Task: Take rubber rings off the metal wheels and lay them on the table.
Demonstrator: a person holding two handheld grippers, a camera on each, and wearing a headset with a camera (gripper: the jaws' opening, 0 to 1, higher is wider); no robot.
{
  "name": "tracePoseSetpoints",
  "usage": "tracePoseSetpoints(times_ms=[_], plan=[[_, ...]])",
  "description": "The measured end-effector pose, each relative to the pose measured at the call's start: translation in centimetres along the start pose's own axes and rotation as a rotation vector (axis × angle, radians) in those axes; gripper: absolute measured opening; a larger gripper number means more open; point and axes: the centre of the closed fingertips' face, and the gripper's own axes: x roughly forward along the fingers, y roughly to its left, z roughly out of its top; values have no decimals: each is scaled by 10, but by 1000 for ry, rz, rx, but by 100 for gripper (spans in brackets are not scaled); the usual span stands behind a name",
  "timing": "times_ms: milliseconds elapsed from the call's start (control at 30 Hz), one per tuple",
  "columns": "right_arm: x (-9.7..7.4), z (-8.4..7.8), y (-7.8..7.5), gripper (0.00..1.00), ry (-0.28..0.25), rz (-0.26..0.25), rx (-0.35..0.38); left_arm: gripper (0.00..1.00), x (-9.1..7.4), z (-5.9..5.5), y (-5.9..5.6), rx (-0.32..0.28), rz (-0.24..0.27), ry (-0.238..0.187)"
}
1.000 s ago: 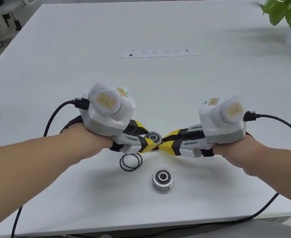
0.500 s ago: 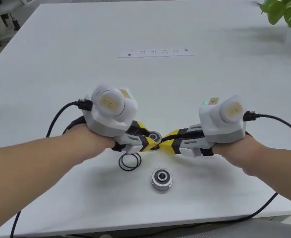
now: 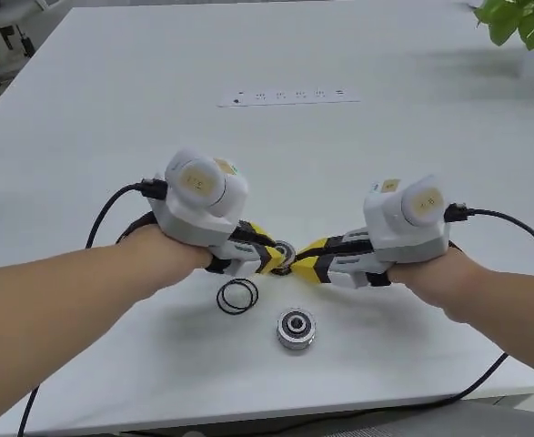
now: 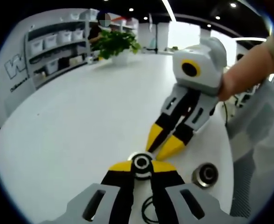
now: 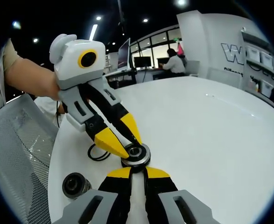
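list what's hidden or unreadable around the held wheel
Held wheel, head view: mostly covered by the left hand-held gripper and right hand-held gripper; any ring on it is unclear.
Loose rings, left gripper view: cut off behind the jaws and bottom edge.
Printed strip, head view: too small to read.

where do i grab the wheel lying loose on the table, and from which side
Grip the wheel across its outer rim, coming straight down. It lies flat on the table, hub hole up, so opposite sides of the rim are open; the rings lie apart from it.
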Motion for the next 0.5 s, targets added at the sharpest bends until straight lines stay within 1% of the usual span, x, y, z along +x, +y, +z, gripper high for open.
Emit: tracePoseSetpoints(times_ms=[200,367,433,500], plan=[[-1,0,-2,2,-3,-16,27,14,0,0,0,19,15,3],[-2,0,-2,0,0,-25,43,13,1,-1,4,49,28,12],[-3,0,-2,0,0,-30,56,13,1,-1,4,51,32,13],[-5,2,-2,0,-10,-28,83,13,1,-1,5,52,35,14]])
